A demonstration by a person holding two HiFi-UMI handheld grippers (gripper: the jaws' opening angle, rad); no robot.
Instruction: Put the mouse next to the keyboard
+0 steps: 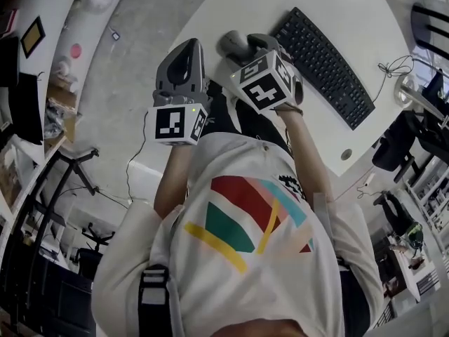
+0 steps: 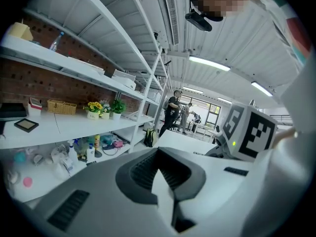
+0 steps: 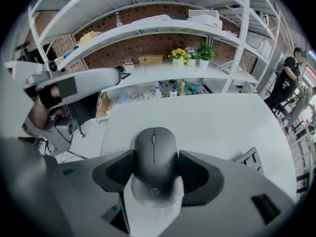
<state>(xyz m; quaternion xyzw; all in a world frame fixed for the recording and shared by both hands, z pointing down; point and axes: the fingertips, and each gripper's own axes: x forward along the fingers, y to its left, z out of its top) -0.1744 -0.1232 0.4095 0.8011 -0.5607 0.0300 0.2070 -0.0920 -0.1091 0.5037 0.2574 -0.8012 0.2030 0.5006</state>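
A dark grey mouse [image 3: 154,167] lies on the white table [image 3: 212,117], between the jaws of my right gripper [image 3: 154,174]. Both pads meet its sides, so the gripper is shut on it. In the head view the mouse [image 1: 230,44] shows just beyond the right gripper [image 1: 247,46], a little left of the black keyboard [image 1: 324,65]. One keyboard corner [image 3: 251,159] appears at the right of the right gripper view. My left gripper [image 1: 184,56] hangs off the table's left side, over the floor, with its jaws [image 2: 160,179] together and nothing between them.
A thin cable [image 1: 393,67] lies past the keyboard's far end. A round hole [image 1: 346,154] marks the table near its edge, and a black chair [image 1: 396,142] stands beside it. Shelves with bottles and potted plants [image 3: 190,53] stand behind the table. People [image 2: 173,112] stand far off.
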